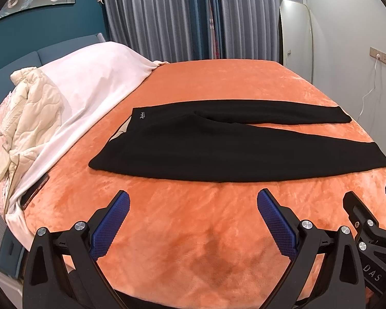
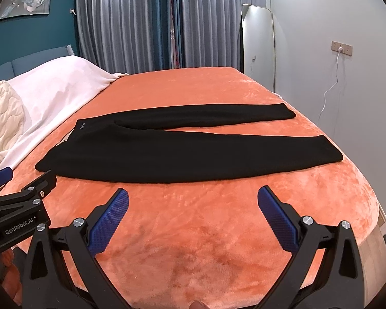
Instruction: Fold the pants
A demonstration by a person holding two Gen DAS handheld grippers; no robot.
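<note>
Black pants lie flat on the orange bed cover, waistband to the left, both legs stretched to the right and slightly apart. They also show in the right wrist view. My left gripper is open and empty, hovering short of the pants' near edge. My right gripper is open and empty too, beside the left one, also short of the near edge. The right gripper's body shows at the left wrist view's right edge; the left gripper's body shows at the right wrist view's left edge.
A white blanket and a cream quilted jacket are piled at the bed's head on the left. Grey curtains hang behind. A mirror leans on the right wall by a socket with a cable. The bed's edge drops off at the right.
</note>
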